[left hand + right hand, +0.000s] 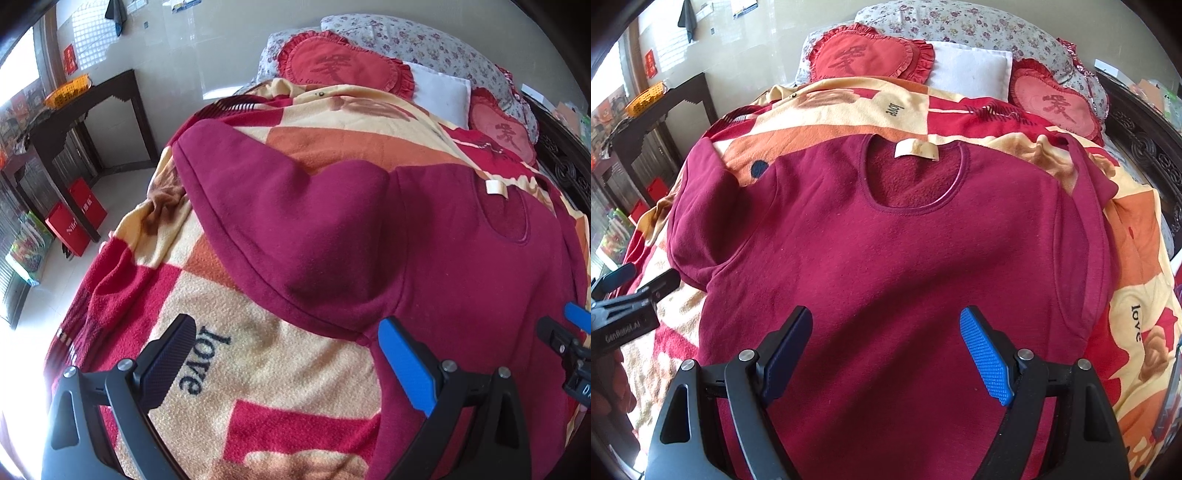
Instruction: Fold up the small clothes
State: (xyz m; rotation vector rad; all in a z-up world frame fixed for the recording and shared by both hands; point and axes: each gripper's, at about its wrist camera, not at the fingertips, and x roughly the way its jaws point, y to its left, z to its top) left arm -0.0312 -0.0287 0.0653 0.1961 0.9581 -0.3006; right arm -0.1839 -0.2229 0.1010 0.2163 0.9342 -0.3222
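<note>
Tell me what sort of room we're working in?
A bedroom, most likely: the shirt lies spread on a blanket covering a bed, with heart cushions and a pillow at its head.

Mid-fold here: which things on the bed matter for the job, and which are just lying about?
Job: maroon top, left gripper, right gripper, both open.
Lying about: patterned blanket, heart cushions, white pillow, orange basket.
</note>
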